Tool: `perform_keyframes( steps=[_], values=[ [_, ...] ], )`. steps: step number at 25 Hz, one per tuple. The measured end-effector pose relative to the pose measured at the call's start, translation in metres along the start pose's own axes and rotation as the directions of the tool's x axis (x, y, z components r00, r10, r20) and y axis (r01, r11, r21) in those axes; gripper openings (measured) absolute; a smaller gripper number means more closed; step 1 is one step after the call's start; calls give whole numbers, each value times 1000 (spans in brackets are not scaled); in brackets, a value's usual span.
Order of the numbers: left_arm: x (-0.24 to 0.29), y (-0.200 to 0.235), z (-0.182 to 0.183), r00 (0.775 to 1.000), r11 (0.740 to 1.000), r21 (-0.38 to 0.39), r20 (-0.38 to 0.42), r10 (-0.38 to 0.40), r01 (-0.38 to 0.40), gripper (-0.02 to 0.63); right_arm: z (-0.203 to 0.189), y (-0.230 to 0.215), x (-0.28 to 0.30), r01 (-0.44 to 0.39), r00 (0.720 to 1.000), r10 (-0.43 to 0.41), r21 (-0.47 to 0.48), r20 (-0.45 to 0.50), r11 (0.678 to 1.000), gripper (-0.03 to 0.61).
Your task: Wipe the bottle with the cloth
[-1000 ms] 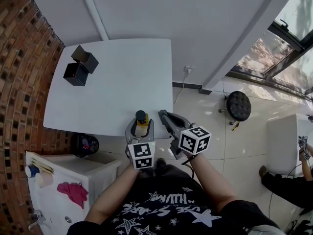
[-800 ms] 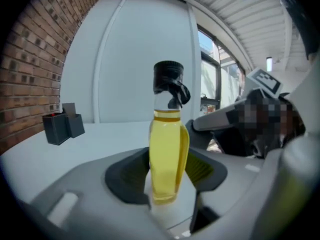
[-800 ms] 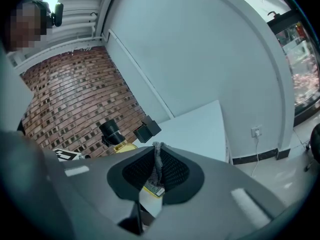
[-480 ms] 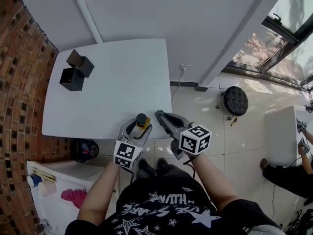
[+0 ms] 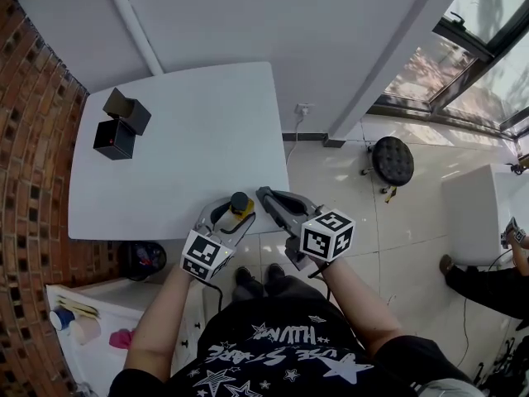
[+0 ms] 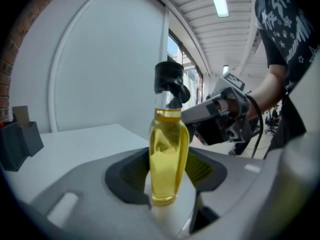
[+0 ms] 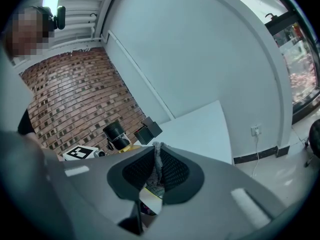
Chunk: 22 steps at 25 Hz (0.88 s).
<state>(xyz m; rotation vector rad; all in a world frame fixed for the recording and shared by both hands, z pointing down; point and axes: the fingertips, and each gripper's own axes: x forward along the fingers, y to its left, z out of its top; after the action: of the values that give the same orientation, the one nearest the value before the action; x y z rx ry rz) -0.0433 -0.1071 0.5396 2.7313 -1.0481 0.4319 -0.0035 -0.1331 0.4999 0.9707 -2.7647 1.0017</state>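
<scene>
Bottle [image 5: 239, 206] sits where it did a second ago, over the table's [image 5: 182, 139] near edge towards its 5 o'clock corner. The left gripper [image 5: 234, 213] around it has swung: its cube [image 5: 204, 255], earlier straight below the bottle at 6 o'clock and square to the head view, now lies out at 7 o'clock and tilted. The table and the two black boxes [image 5: 120, 122] at its 10 o'clock corner have also slid a little left in that view. The right gripper [image 5: 266, 197] has kept its place, just beside the bottle at 3 o'clock. In the left gripper view, the left gripper [image 6: 167, 171] has its jaws about half apart, with both dark pads pressed on the bottle's [image 6: 169, 154] lower body, one on each side. It holds the bottle upright. In the right gripper view, the right gripper [image 7: 156, 173] has its jaws nearly together, pinching a thin grey fold of cloth [image 7: 157, 161] that stands up between the pads — its free end pokes out above them. The bottle is clear and narrow and filled up to the neck with yellow liquid. A black cap tops it, and the cloth is apart from the glass.
</scene>
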Motion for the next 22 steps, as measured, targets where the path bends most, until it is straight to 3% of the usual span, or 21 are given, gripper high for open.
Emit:
perform_keyframes(
  steps=[8, 11, 15, 22],
  values=[
    [-2, -1, -4, 990, 988, 57, -3, -142, 142, 209, 15, 22, 9, -54, 998, 54, -4, 27, 999, 37],
    [-1, 2, -10, 982, 978, 89, -50, -184, 188, 207, 14, 25, 11, -50, 998, 50, -11, 27, 999, 37],
    [0, 10, -28, 978, 978, 108, -135, -162, 177, 206, 13, 25, 11, -36, 999, 36, 7, 39, 999, 37],
    [-10, 14, -42, 985, 989, 92, -140, -105, 119, 206, 14, 25, 10, -16, 999, 15, 13, 52, 1000, 37]
  ],
)
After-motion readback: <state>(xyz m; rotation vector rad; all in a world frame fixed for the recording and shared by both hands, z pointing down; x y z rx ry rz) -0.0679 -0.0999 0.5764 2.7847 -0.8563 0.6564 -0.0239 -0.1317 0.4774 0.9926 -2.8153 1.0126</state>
